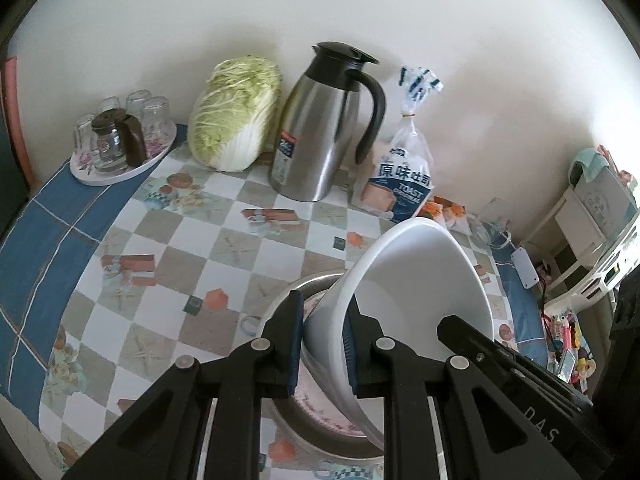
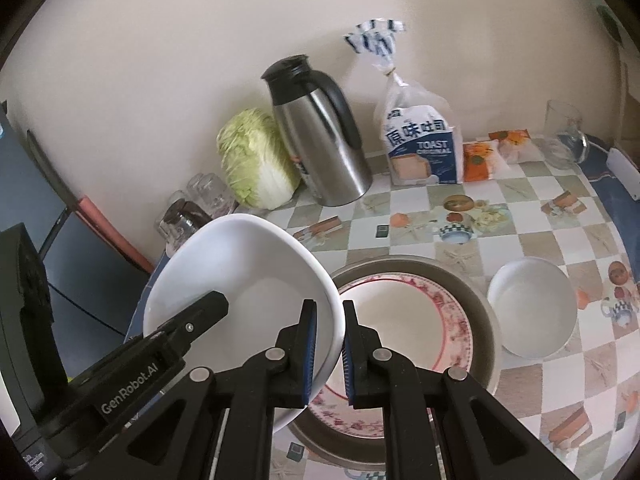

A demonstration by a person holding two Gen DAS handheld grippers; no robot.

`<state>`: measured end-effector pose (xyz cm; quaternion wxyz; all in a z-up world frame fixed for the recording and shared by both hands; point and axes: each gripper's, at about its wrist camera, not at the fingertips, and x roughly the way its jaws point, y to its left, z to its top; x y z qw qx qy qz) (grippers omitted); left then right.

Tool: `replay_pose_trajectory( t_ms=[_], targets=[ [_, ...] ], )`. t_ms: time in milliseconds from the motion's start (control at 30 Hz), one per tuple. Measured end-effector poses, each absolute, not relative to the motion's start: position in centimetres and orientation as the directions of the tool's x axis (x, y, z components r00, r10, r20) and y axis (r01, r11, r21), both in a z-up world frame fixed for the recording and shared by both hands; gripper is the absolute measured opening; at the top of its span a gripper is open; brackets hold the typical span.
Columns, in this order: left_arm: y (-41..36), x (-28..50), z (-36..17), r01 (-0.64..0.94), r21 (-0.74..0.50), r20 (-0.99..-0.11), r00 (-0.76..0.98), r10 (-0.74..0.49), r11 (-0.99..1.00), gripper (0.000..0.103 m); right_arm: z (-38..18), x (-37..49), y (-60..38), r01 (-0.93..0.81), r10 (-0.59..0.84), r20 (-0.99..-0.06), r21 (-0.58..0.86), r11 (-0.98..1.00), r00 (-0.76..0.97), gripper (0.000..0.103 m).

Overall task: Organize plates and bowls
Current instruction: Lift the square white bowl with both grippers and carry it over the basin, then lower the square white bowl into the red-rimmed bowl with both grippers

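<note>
white bowl (image 2: 244,280) held tilted above the floral plate (image 2: 404,316), which lies in a metal pan (image 2: 480,300) on the bench (image 1: 168,248). left hand-held gripper (image 1: 323,344) clamps its rim on one side, right hand-held gripper (image 2: 330,354) clamps the opposite rim. second white bowl (image 2: 532,308) sits just beside the pan. steel jug (image 1: 320,132), cabbage (image 1: 232,116) and toast bag (image 1: 404,176) stand behind the pan.

Left gripper (image 1: 322,344) points obliquely downward, its pads clamped on opposite faces of the bowl (image 1: 420,280) rim. Right gripper (image 2: 330,350) points likewise, nearly closed, pinching the opposite rim. Each gripper's black body shows in the other's view.
</note>
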<state>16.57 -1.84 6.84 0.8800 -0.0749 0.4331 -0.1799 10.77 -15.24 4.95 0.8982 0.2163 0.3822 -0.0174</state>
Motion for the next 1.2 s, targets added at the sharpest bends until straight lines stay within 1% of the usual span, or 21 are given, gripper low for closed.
replay_pose_trajectory(
  t_ms=[200,433,800,1200],
  targets=[
    [-3.8,16.7,6.7,0.274,-0.283,-0.736,0.553,-0.391,0.919,0.019,4.8,10.4,-17.1,0.218,0.114,-0.694,0.372,0.902,0.711,0.013],
    [-5.9,17.1,5.7,0.295,-0.276,-0.756,0.521,-0.396,0.915,0.019,4.2,10.2,-19.0,0.250,0.095,-0.705,0.370,0.895,0.702,0.013],
    [-7.6,17.8,3.6,0.294,-0.240,-0.807,0.469,-0.358,0.925,0.019,2.6,10.6,-20.4,0.281,0.086,-0.735,0.362,0.889,0.673,0.013],
    [-8.1,18.0,2.1,0.286,-0.220,-0.836,0.438,-0.331,0.933,0.019,1.3,11.1,-20.8,0.297,0.095,-0.755,0.367,0.882,0.649,0.013]
  ],
)
